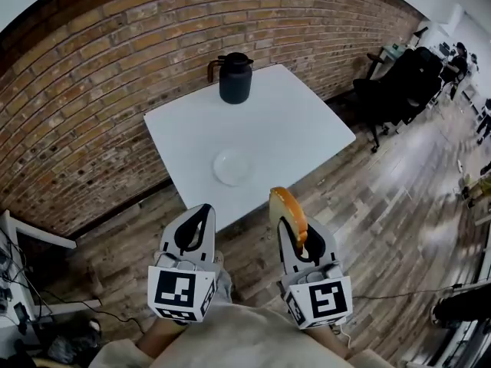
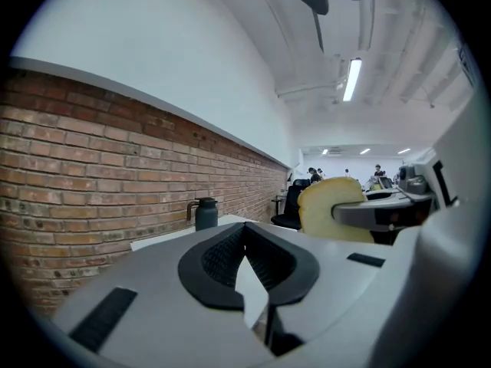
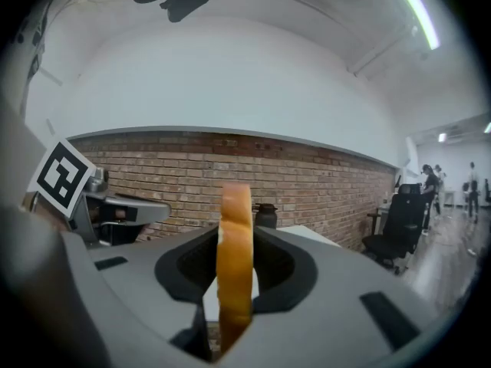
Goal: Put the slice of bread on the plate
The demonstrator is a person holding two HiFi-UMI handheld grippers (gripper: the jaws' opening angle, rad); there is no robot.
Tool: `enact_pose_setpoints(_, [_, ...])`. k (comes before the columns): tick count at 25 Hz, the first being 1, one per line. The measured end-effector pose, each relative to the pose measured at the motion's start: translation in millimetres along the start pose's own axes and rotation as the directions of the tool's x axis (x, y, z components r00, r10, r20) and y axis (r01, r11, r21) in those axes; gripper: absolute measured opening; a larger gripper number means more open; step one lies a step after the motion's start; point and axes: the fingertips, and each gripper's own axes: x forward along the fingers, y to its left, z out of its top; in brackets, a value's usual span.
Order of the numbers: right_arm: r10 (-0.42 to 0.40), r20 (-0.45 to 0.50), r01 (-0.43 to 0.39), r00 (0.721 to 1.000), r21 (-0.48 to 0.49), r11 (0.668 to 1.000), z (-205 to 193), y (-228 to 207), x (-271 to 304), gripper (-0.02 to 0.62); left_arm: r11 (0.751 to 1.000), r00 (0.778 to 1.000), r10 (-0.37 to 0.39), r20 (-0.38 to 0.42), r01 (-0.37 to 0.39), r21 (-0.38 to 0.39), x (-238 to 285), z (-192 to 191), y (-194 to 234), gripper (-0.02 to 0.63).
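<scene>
Bread (image 1: pixel 288 209) stands on edge in the right gripper (image 1: pixel 298 236), short of the white table (image 1: pixel 307 121).

The right gripper's jaws are clamped on the slice's two flat faces, so that its orange-brown crust stands up above the pads. The left gripper (image 1: pixel 204 211) is level beside it, jaw tips pressed together with nothing between them. Both grippers are over the wood floor (image 1: pixel 383 205) on the near side of the table, pointing toward it. The plate (image 1: pixel 233 167), white and bare, sits near the table's near edge, apart from the bread. A dark jug (image 1: pixel 235 77) stands at the far corner, in front of the brick wall (image 1: pixel 92 90). Black office chairs (image 1: pixel 406 83) are off to the right.
</scene>
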Motion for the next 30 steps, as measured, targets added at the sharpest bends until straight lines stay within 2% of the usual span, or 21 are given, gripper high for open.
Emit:
enact_pose_setpoints(12, [-0.068, -0.055, 0.070, 0.996, 0.026, 0.997, 11.4, -27.6, 110.9, 0.098, 0.993, 0.991, -0.119, -0.062, 0.120, 0.003, 103.8, 10.7, 52.7, 0.011])
enact_pose_setpoints(19, [-0.130, -0.053, 0.132, 0.990, 0.033, 0.991, 17.0, -35.1, 147.5, 0.098, 0.979, 0.977, -0.200, -0.069, 0.202, 0.015, 142.7, 12.7, 68.2, 0.011])
enact_pose_setpoints(24, [-0.141, -0.082, 0.145, 0.987, 0.038, 0.989, 8.3, -36.0, 149.7, 0.098, 0.977, 0.975, -0.211, -0.074, 0.211, -0.006, 147.3, 7.1, 70.2, 0.009])
enact_pose_setpoints(30, [-0.120, -0.081, 0.123, 0.990, 0.036, 0.992, 11.1, -35.2, 156.5, 0.098, 0.982, 0.979, -0.187, -0.084, 0.186, -0.015, 144.4, 4.2, 75.8, 0.011])
